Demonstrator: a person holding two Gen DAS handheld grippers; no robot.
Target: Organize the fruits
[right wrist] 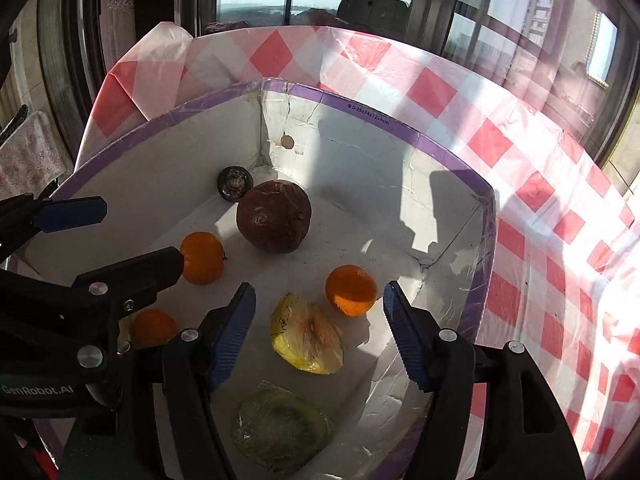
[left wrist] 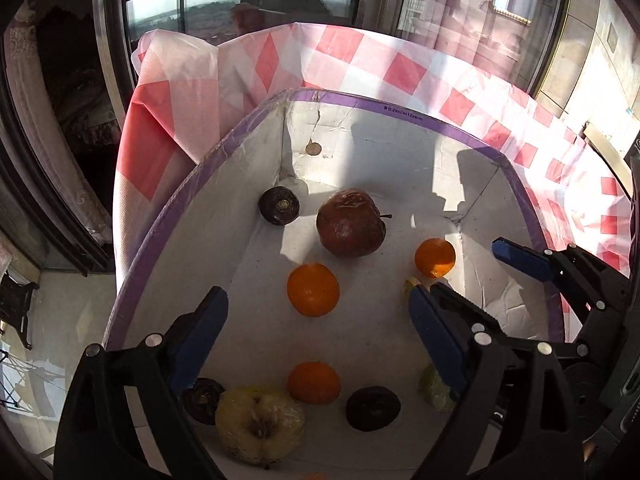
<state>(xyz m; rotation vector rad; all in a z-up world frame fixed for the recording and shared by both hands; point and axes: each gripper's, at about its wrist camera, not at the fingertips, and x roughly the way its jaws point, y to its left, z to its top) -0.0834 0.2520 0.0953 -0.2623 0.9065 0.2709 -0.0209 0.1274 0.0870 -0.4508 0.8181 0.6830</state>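
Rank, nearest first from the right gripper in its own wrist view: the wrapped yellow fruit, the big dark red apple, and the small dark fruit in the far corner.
From the right gripper:
1. Wrapped yellow fruit, between the open fingers.
2. Dark red apple, mid-box, ahead and slightly left.
3. Small dark fruit, by the box's far left corner.

Checked tablecloth (right wrist: 492, 142) under fruit box (right wrist: 444, 148)

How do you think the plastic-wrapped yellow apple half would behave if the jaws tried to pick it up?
The yellow apple half would probably feel slippery, since glossy film covers it. It looks unlikely to roll far, having one flat cut face. The flesh may bruise under firm squeezing, so a gentle grip seems wise.
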